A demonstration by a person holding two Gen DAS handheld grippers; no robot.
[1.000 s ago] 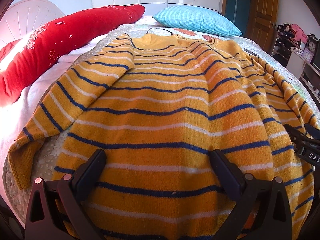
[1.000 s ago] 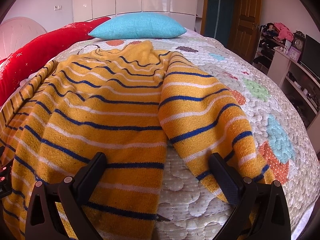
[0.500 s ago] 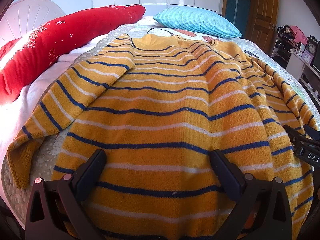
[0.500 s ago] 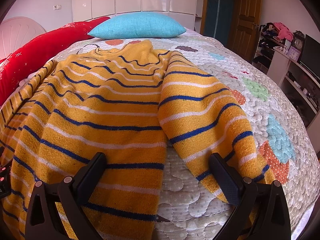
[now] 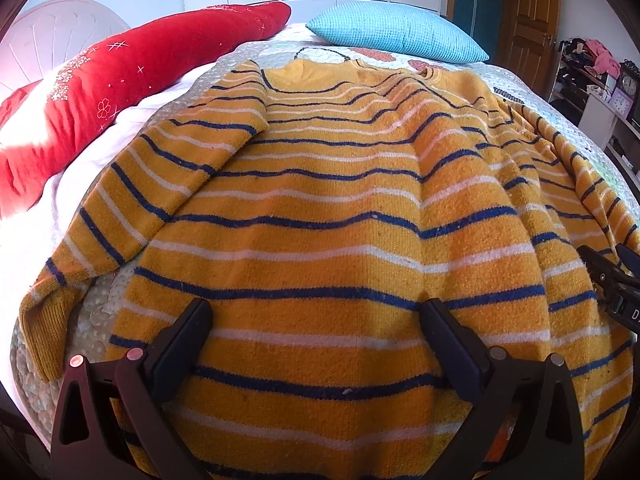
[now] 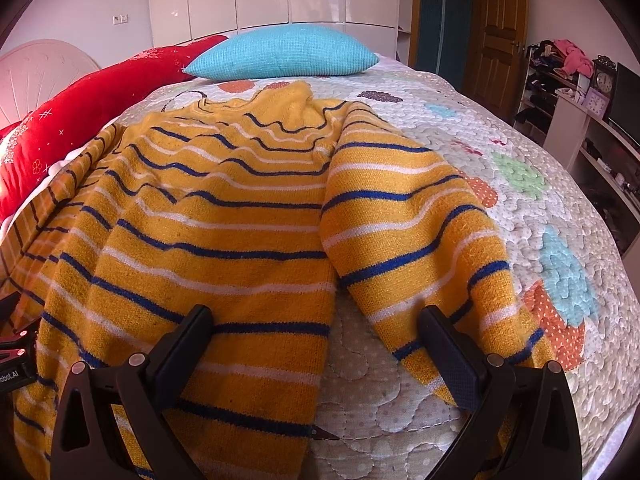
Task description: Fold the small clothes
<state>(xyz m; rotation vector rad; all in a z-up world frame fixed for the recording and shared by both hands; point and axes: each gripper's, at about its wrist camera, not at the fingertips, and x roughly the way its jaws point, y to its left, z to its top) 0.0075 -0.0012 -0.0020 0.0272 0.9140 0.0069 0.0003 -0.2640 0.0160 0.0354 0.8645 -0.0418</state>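
Note:
A yellow sweater [image 5: 320, 208] with blue and white stripes lies spread flat on the bed, neck toward the pillows. Its left sleeve [image 5: 132, 208] angles down to the left edge. In the right wrist view the sweater [image 6: 200, 232] fills the left and its right sleeve [image 6: 412, 232] runs down toward me. My left gripper [image 5: 316, 332] is open above the sweater's lower body. My right gripper [image 6: 316, 332] is open over the gap between the body and the right sleeve. Neither holds anything.
A quilted bedspread [image 6: 540, 208] with coloured patches covers the bed. A red cushion [image 5: 120, 80] and a blue pillow [image 5: 392, 36] lie at the head. A white shelf unit [image 6: 600, 132] with clocks stands to the right, a wooden door [image 6: 500, 20] behind.
Both views have shifted only slightly; the sweater lies as before and both grippers stay open.

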